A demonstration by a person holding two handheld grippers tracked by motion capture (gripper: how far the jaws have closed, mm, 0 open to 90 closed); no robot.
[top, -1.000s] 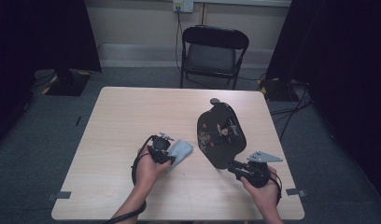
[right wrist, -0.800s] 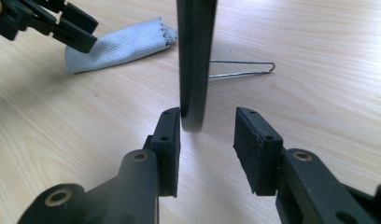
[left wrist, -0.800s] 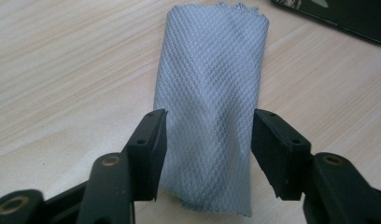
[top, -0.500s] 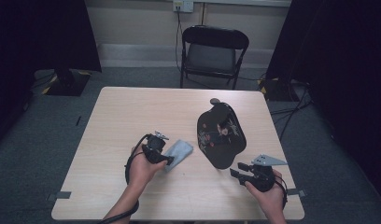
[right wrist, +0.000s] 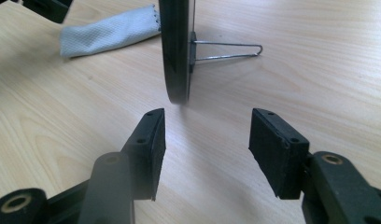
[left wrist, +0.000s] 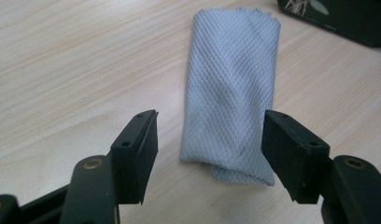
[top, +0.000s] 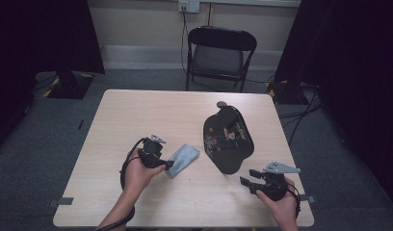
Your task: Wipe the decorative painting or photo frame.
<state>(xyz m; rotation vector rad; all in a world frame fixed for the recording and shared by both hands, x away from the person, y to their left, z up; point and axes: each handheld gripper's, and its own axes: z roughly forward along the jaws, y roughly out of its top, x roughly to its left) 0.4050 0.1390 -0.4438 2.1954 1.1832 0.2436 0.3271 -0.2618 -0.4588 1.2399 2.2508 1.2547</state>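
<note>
On the table (top: 137,115): a grey cloth (left wrist: 233,88) lies folded flat, just left of a black mirror (top: 228,139).
Mirror: it stands up on its thin wire leg (right wrist: 228,51), seen edge-on in the right gripper view; it could be a picture frame, the high view is too dim to be sure.
Left gripper (left wrist: 209,149): its jaws have just been opening and stand wide, with the near end of the cloth between them but not pinched.
Right gripper (right wrist: 207,149): its jaws have just been opening too, with nothing in them, a little way in front of the mirror's bottom edge.
Doing it well: pull both hands back slowly, so no jaw drags the cloth or bumps the mirror.
In the way: the wire leg; one knock could tip the mirror.
Behind the mirror: a black folding chair (top: 221,53).
</note>
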